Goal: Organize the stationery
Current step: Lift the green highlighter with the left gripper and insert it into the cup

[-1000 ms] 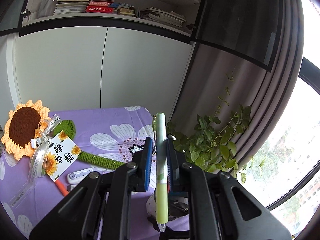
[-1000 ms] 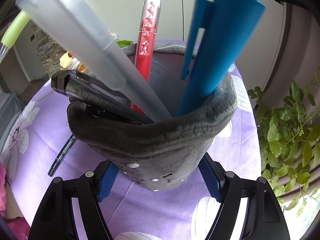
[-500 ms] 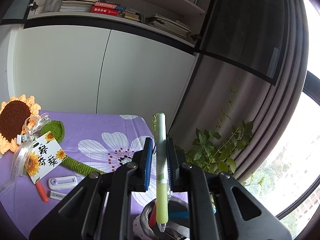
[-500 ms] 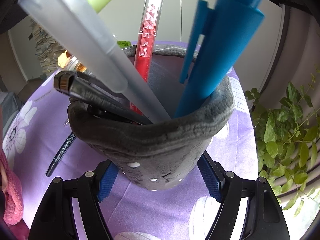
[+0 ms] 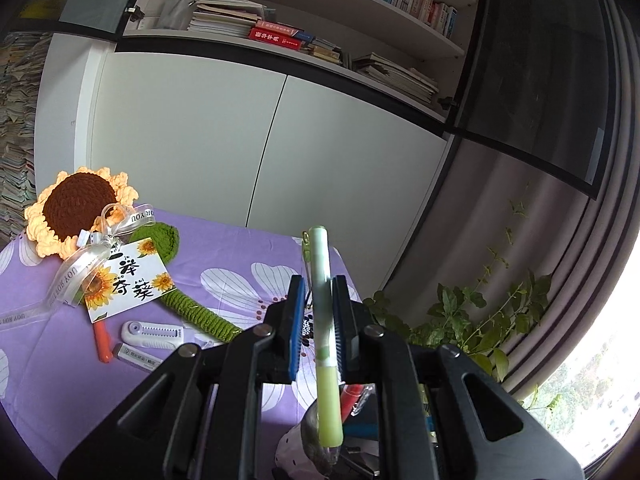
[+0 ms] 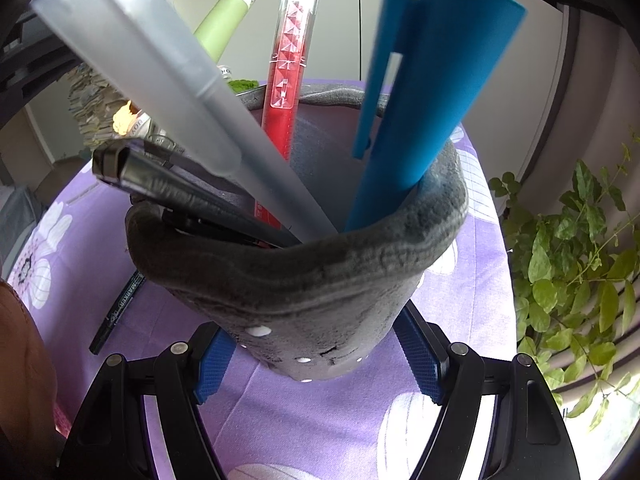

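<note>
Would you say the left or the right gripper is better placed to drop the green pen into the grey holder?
Left: the left gripper grips the green pen above the grey holder, which the right gripper steadies.

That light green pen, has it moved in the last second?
Yes. In the right wrist view the light green pen has come in from the left edge toward the grey pen holder.

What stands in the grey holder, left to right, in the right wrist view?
Black pen → frosted grey pen → green pen arriving above → red pen → blue pen, all in the grey holder.
</note>
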